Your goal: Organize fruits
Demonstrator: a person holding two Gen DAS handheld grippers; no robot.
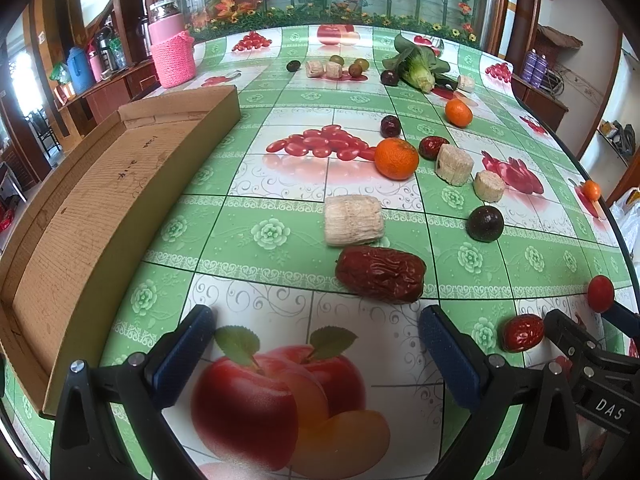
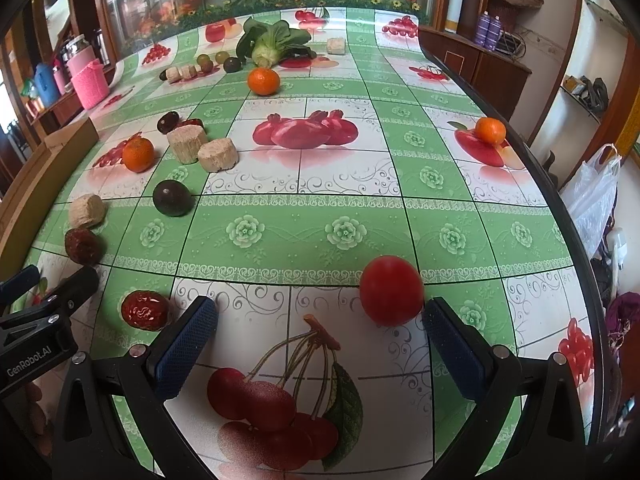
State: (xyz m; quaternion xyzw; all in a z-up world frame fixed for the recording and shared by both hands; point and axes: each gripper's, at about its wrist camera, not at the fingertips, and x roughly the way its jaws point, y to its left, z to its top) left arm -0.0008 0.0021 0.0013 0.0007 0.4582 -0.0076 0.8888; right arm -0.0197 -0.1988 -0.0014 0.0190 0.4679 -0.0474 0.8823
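Fruits lie scattered on the fruit-print tablecloth. My left gripper (image 1: 316, 332) is open and empty; a wrinkled red date (image 1: 380, 274) lies just ahead of its fingertips, with a pale sugarcane piece (image 1: 353, 220) behind it. A cardboard tray (image 1: 100, 216) lies at the left. My right gripper (image 2: 320, 320) is open; a red cherry tomato (image 2: 391, 290) sits just ahead, near its right finger (image 2: 452, 344). A shiny red jujube (image 2: 145, 310) lies left of its left finger. Oranges (image 1: 396, 159) (image 2: 263, 81) and a dark passion fruit (image 2: 173, 197) lie farther out.
A bok choy (image 2: 272, 46) and small plums lie at the far end. A pink knit-covered jar (image 1: 173, 54) stands at the far left. Another orange (image 2: 490, 130) sits near the table's right edge (image 2: 560, 208). Each gripper shows in the other's view.
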